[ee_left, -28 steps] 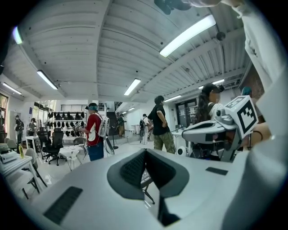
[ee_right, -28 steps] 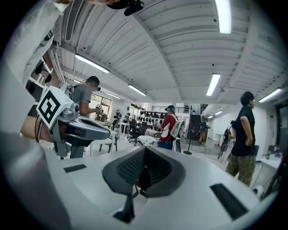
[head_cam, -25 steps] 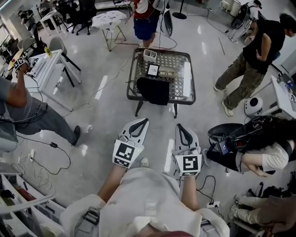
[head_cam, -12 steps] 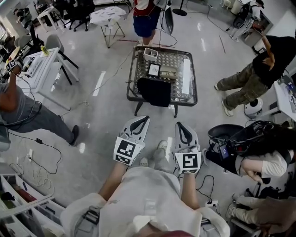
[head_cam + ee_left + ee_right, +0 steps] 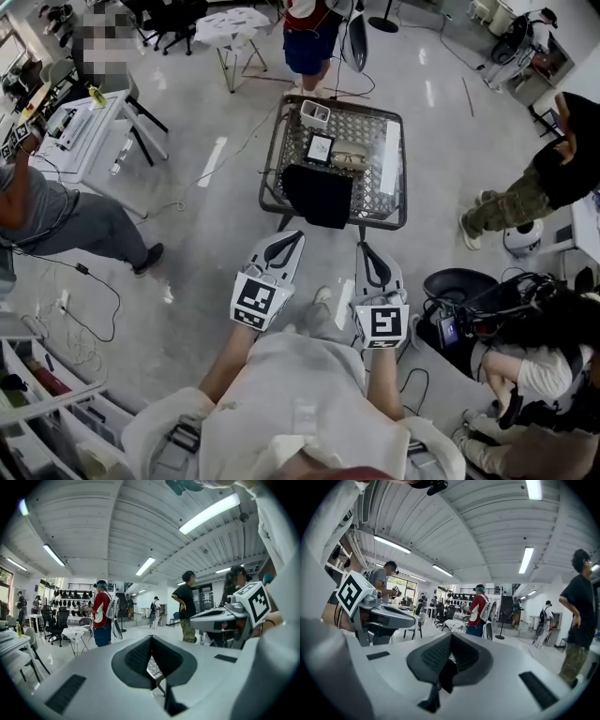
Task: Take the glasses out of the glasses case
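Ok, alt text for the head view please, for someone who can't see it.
From above: a person holds the left gripper and right gripper shut and empty, short of a small mesh table. A glasses case and a black cloth lie on it.

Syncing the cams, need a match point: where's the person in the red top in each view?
Head view: the person in the red top stands at the top edge, just beyond the mesh table.
Left gripper view: left of centre, mid-height.
Right gripper view: right of centre, mid-height.
Shared landmark: the small white table beside that person, in all three views.
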Motion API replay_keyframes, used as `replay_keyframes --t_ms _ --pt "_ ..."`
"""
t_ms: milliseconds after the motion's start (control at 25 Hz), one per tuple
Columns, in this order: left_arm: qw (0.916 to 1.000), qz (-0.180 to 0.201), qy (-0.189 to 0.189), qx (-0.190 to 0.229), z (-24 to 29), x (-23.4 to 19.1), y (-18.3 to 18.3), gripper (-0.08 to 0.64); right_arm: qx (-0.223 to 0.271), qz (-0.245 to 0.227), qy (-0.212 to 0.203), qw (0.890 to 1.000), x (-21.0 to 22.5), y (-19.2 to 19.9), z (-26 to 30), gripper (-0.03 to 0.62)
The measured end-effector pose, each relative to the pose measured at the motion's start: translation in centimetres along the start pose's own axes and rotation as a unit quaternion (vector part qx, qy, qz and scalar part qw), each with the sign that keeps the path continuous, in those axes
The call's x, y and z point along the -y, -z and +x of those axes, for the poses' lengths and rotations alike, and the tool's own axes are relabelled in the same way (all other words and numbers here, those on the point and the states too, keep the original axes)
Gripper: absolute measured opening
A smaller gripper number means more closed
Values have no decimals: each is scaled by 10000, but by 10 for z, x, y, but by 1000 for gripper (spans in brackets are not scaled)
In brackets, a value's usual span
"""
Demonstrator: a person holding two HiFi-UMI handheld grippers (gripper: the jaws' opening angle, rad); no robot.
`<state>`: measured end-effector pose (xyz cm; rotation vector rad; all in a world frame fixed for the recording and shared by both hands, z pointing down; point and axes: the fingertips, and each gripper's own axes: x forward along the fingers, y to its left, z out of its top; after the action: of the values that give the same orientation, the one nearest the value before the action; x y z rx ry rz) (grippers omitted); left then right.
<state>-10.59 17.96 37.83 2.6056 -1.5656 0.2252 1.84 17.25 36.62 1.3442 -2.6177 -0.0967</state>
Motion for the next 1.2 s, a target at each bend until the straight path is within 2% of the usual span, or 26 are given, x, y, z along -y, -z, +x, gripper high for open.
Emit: replay_keyframes --t_ms 440,800,1200 --pt "9990 100 -433 -78 78 -18 -24 12 169 115 -339 9992 75 -1 57 6" --pt "9984 185 -531 -93 138 -13 -39 12 193 210 -455 9986 135 6 84 6" --pt "9979 95 -580 -269 173 -24 -25 12 114 352 -540 9979 159 22 113 6"
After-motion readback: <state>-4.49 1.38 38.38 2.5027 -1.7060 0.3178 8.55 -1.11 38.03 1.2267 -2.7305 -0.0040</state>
